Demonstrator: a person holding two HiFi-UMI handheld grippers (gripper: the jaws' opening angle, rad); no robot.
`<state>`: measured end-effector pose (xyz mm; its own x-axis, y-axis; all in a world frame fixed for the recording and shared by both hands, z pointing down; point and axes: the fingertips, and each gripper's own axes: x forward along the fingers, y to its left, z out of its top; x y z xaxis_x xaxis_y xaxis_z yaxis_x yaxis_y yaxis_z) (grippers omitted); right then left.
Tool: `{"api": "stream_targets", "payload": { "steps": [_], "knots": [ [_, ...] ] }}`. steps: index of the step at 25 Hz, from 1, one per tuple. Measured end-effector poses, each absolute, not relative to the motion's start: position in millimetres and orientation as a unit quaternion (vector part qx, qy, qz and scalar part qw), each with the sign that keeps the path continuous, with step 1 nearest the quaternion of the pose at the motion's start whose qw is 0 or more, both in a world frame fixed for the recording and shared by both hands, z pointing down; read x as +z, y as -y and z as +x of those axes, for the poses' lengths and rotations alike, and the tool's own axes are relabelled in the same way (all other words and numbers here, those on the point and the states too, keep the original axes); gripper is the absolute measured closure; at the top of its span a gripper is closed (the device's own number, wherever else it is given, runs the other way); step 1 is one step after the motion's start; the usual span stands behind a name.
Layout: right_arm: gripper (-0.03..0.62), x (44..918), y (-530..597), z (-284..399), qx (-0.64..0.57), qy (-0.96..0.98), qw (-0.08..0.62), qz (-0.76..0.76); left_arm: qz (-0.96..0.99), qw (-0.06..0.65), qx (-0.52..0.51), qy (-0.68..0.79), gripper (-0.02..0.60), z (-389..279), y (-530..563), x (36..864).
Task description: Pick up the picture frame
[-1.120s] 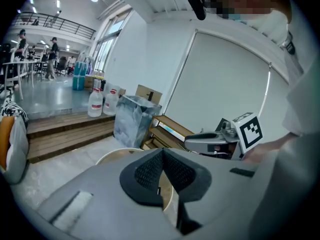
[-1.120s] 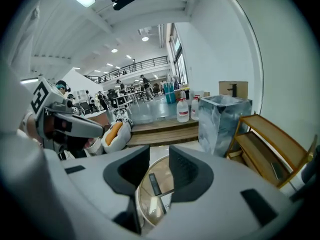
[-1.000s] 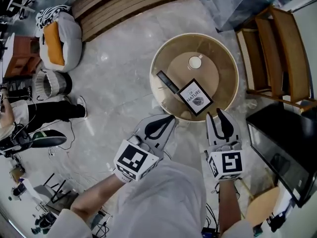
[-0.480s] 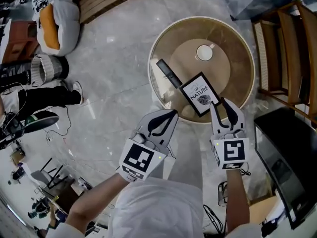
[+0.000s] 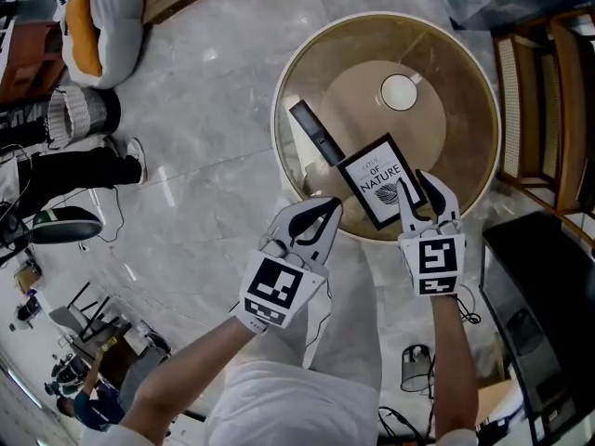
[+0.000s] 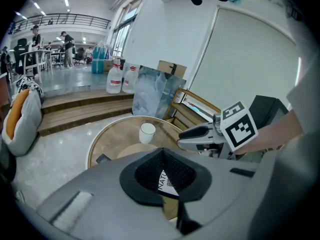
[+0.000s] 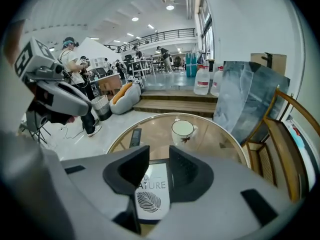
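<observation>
The picture frame (image 5: 372, 177), black-edged with a white leaf print, lies flat on the near part of a round glass table (image 5: 282, 147). My right gripper (image 5: 418, 187) hovers over the frame's right edge. Its jaws are opening and nothing is gripped. In the right gripper view the frame (image 7: 152, 194) shows through the gap of that gripper (image 7: 159, 159). My left gripper (image 5: 325, 210) is at the table's near rim, left of the frame, with its pads together and empty. In the left gripper view a sliver of the print (image 6: 166, 182) shows under that gripper (image 6: 161, 153).
A white cup (image 5: 399, 92) stands at the table's far side, and a black remote (image 5: 316, 133) lies left of the frame. A wooden chair (image 5: 548, 100) stands to the right, a dark cabinet (image 5: 535, 314) at the lower right, and a person's legs (image 5: 74, 170) at the left.
Both grippers have come down toward the table, which looks larger now. The right gripper's tips have reached over the frame's right edge. The left gripper has neared the table's rim.
</observation>
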<state>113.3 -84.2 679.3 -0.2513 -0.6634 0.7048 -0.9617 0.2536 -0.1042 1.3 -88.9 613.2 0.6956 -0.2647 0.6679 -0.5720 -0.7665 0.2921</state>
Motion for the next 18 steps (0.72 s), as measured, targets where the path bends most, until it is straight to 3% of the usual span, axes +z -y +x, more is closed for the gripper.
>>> {"api": "stream_targets", "payload": {
  "steps": [18],
  "knots": [
    [0.485, 829.6, 78.7, 128.2, 0.33, 0.715, 0.372, 0.492, 0.868, 0.283, 0.332, 0.237, 0.586, 12.5, 92.2, 727.9]
  ]
}}
